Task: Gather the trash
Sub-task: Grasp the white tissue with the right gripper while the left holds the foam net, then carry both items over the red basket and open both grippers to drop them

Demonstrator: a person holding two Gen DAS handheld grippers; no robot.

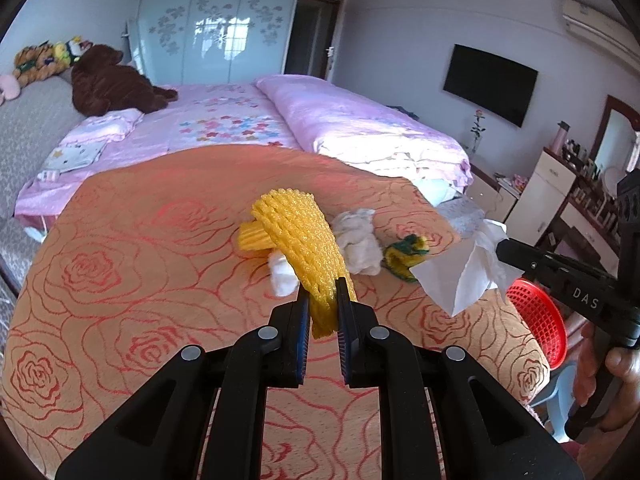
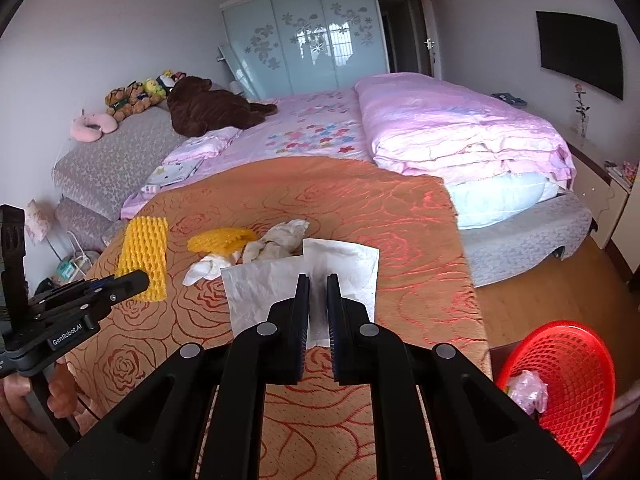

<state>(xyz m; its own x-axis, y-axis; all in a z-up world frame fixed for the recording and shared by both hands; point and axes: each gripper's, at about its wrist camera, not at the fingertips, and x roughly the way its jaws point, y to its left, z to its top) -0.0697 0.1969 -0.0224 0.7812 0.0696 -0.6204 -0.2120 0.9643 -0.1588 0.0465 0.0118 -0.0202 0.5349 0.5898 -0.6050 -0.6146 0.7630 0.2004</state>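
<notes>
Lower end of yellow foam net (image 1: 304, 248) hidden between closed left gripper (image 1: 323, 292) jaws at frame centre, long axis running up-left. White tissue (image 2: 280, 288) pinched in right gripper (image 2: 318, 284), centre frame, partly covered.

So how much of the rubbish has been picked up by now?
One crumpled wrapper already lies in the red basket. In hand: the left tongs grip a yellow foam net, the right tongs a white tissue. Left on the bedspread: another yellow net, crumpled tissues and a green-yellow scrap.
</notes>
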